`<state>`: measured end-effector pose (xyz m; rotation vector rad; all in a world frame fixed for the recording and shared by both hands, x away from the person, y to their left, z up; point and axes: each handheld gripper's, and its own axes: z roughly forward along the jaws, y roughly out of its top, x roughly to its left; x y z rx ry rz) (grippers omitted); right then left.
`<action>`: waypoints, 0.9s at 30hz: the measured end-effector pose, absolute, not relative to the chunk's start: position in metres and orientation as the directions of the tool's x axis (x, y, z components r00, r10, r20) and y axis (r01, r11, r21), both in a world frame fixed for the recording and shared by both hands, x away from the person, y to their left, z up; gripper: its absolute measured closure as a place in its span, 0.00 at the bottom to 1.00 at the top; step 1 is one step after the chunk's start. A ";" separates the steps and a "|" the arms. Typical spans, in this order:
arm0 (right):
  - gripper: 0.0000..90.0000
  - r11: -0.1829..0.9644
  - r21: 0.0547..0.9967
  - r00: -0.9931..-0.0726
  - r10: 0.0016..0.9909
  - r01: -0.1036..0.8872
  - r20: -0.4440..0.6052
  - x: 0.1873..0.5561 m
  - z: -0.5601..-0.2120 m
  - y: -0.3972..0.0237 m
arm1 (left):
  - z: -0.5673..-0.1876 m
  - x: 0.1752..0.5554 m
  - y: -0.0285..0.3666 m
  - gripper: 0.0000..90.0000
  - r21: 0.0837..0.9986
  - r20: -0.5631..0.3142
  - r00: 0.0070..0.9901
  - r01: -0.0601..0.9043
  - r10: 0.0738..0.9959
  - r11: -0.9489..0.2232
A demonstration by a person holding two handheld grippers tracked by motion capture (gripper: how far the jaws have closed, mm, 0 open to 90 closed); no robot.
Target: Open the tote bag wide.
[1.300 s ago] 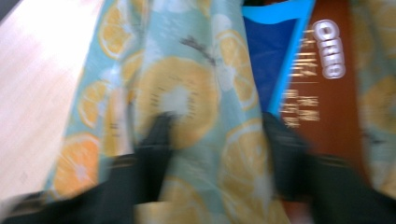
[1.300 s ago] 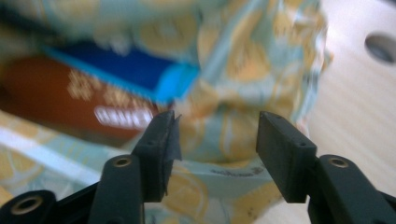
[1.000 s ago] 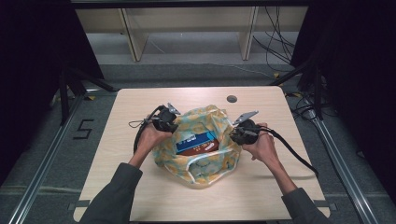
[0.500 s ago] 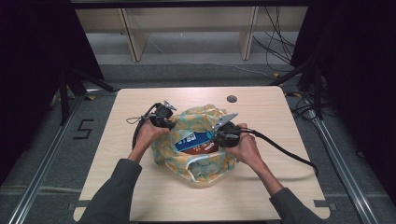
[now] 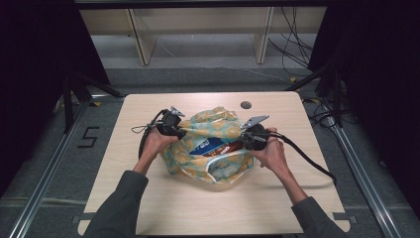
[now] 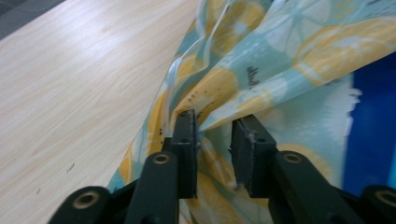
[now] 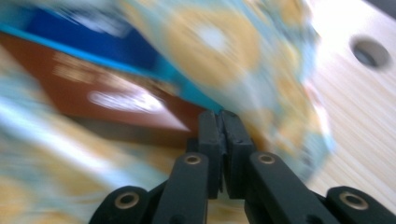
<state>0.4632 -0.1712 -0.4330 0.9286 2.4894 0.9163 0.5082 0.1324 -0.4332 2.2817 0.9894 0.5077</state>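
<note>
Lemon-print bag (image 5: 213, 144) sits mid-desk (image 5: 148, 198), and we're pulling its mouth together now. A second ago our right gripper (image 5: 247, 140) was out past the bag's right edge; half a second ago it had slid inward, and now it is backing off a touch, stretching the rim over the blue and brown packets (image 5: 214, 147) inside. In the right gripper view the jaws are pressed together, nearly no gap, and the picture is smeared with motion, so we cannot tell for sure whether fabric is pinched between them, though the bag's edge runs right at their tips. Our left gripper (image 6: 214, 140) has barely moved: its jaws stand a little apart with a gathered fold of the bag (image 6: 243, 79) between them, loosely, not clamped hard. We judge the mouth is narrower than before, so closing is under way, but the packets show through yet.
</note>
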 end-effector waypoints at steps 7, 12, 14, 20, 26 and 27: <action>0.96 0.632 0.661 -0.833 0.553 0.404 -0.020 0.430 -0.431 -0.136 | -0.410 0.484 0.122 0.68 0.705 0.139 0.664 0.455 0.735 -0.544; 0.96 0.651 0.648 -0.860 0.509 0.395 0.012 0.422 -0.440 -0.126 | -0.396 0.461 0.115 0.74 0.724 0.175 0.705 0.381 0.688 -0.575; 0.97 0.668 0.637 -0.875 0.483 0.385 0.022 0.418 -0.443 -0.122 | -0.397 0.459 0.110 0.79 0.716 0.172 0.719 0.378 0.673 -0.587; 0.98 0.721 0.590 -0.910 0.412 0.364 0.059 0.400 -0.460 -0.107 | -0.418 0.494 0.107 0.86 0.687 0.141 0.675 0.460 0.724 -0.562; 0.98 0.622 0.695 -0.886 0.461 0.361 0.047 0.411 -0.427 -0.123 | -0.437 0.512 0.113 0.81 0.659 0.084 0.656 0.528 0.750 -0.536; 0.98 0.618 0.699 -0.881 0.471 0.359 0.036 0.415 -0.420 -0.127 | -0.438 0.512 0.114 0.79 0.654 0.072 0.657 0.537 0.750 -0.533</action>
